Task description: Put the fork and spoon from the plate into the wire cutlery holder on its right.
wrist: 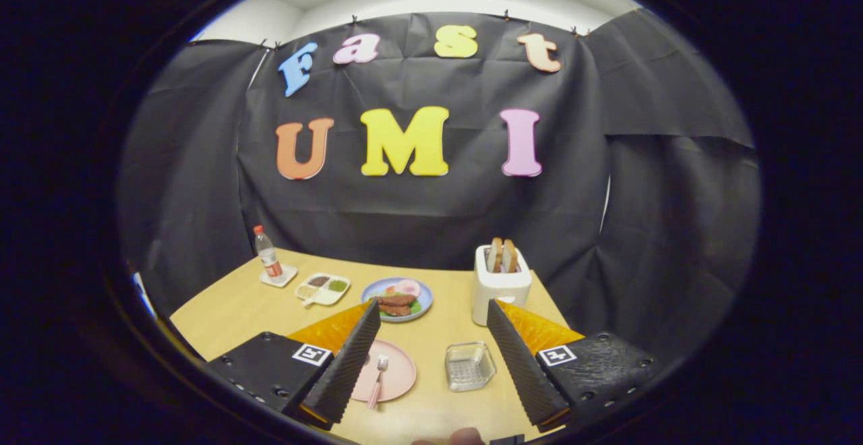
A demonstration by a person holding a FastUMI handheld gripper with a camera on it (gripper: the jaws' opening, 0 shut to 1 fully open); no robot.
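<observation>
With your gripper (431, 364) wide open and empty, pinch the light, slippery pink-handled fork (377, 381) mid-handle on the pink plate (398, 374).

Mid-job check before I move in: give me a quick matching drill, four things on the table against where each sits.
Things:
1. pink-handled fork
2. clear square cutlery holder
3. white toaster with two toast slices
4. red-capped bottle

Places:
A. on a white coaster, far left
B. on the pink round plate, by the left finger
C. between the open gripper fingers, right of the plate
D. beyond the right finger

Pairs: 1-B, 2-C, 3-D, 4-A
</observation>
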